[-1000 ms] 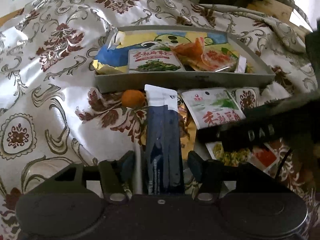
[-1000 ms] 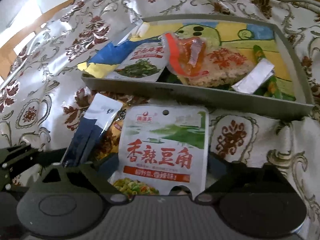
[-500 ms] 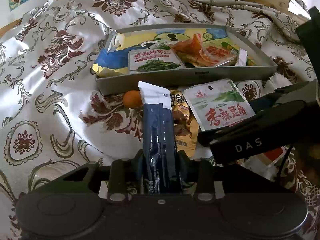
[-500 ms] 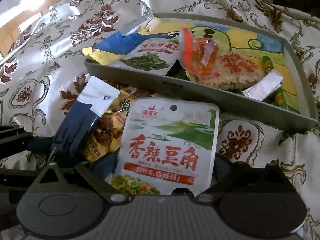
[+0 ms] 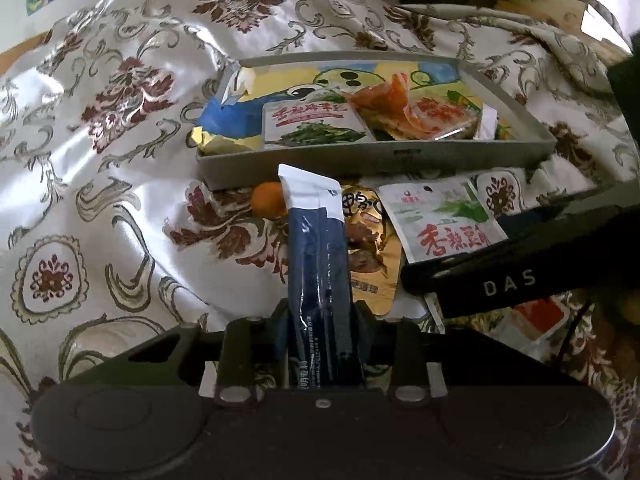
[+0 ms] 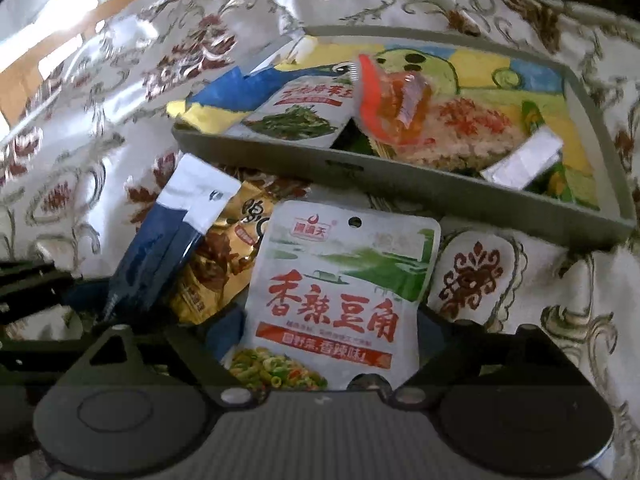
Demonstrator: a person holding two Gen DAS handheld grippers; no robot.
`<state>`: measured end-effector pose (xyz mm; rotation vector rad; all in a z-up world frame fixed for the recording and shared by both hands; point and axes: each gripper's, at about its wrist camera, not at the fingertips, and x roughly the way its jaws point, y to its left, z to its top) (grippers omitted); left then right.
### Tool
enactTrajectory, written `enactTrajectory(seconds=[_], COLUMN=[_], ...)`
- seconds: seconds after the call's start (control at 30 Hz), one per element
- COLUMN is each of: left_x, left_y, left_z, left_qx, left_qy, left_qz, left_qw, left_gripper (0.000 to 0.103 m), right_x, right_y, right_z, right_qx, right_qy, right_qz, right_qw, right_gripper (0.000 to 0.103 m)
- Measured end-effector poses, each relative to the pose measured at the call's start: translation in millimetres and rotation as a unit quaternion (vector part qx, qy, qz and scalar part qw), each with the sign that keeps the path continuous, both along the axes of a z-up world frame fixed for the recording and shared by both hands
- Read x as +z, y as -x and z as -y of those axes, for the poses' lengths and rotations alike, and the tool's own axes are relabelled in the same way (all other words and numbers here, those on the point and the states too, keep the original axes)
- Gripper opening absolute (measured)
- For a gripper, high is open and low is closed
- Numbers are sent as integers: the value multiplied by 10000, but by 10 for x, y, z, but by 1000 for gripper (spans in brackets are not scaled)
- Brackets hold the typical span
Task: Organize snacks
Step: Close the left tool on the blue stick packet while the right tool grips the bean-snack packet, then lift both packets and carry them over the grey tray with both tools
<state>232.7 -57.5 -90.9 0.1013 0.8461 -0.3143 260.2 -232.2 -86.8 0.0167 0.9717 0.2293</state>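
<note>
The left gripper (image 5: 322,344) is clamped on the lower end of a long dark-blue sachet (image 5: 318,264), having just closed on it. The right gripper (image 6: 326,344) straddles a white bean-snack pouch (image 6: 340,292), its jaws wide but just narrowing, pads apparently not pressing. Beyond both, on the patterned cloth (image 5: 100,128), a grey tray (image 5: 376,158) holds more snack packets.

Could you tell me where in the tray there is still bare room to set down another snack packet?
The tray is bare along its far side, on the blue and yellow picture by the right wall. Its near half is crowded: green vegetable packet, orange packet, rice cracker.
</note>
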Motion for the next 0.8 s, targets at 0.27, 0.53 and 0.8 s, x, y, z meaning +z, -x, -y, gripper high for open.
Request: enactTrajectory(seconds=[0.27, 0.53, 0.8], left_x=[-18, 8, 74], left_y=[21, 15, 10], left_z=[44, 2, -51], left_qx=[-92, -7, 117], left_qy=[-171, 8, 256], left_qz=[81, 44, 34], left_qw=[9998, 10000, 9996], left_gripper=[33, 30, 28], right_x=[-57, -2, 26], right_y=[10, 52, 91], right_z=[-39, -42, 24], right_qx=[-22, -34, -163], right_qy=[87, 128, -139], right_qz=[-8, 88, 94], right_qw=[10000, 9999, 9997], right_gripper=[98, 86, 84])
